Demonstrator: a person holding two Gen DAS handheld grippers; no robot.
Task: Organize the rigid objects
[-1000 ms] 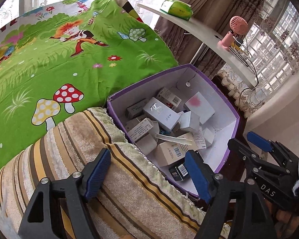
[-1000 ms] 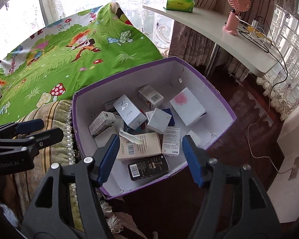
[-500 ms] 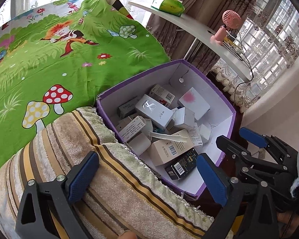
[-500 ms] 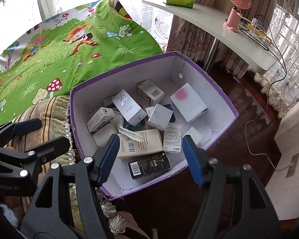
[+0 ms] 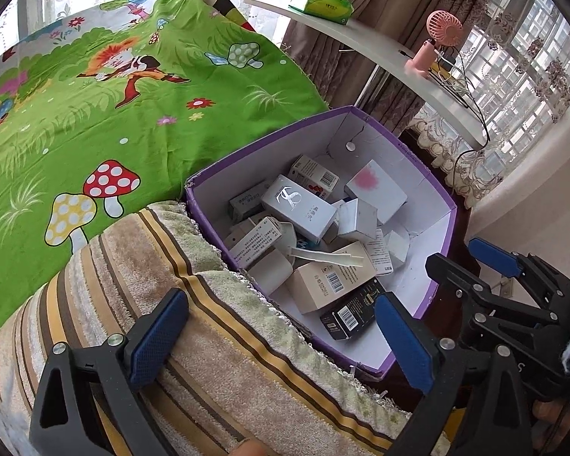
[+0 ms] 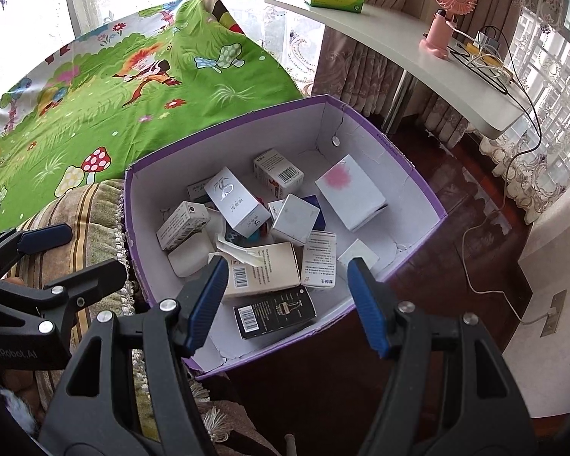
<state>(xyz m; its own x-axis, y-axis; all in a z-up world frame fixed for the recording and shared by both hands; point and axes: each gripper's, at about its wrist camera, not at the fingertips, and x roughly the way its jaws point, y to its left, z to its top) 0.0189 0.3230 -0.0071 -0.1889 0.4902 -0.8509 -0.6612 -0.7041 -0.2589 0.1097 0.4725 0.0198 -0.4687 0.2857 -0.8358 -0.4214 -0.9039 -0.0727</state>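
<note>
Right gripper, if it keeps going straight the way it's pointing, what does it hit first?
Probably the black box at the near end of the purple box; the right gripper frames it between open fingers, though depth is unclear.

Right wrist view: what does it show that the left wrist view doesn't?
Only the right wrist view: the floor beside the box with a white cable and a wall socket. Only the left wrist view: the wide stretch of striped towel under the open left gripper. Both: the purple box of small cartons, the black carton, the pink fan, and the empty right gripper.
</note>
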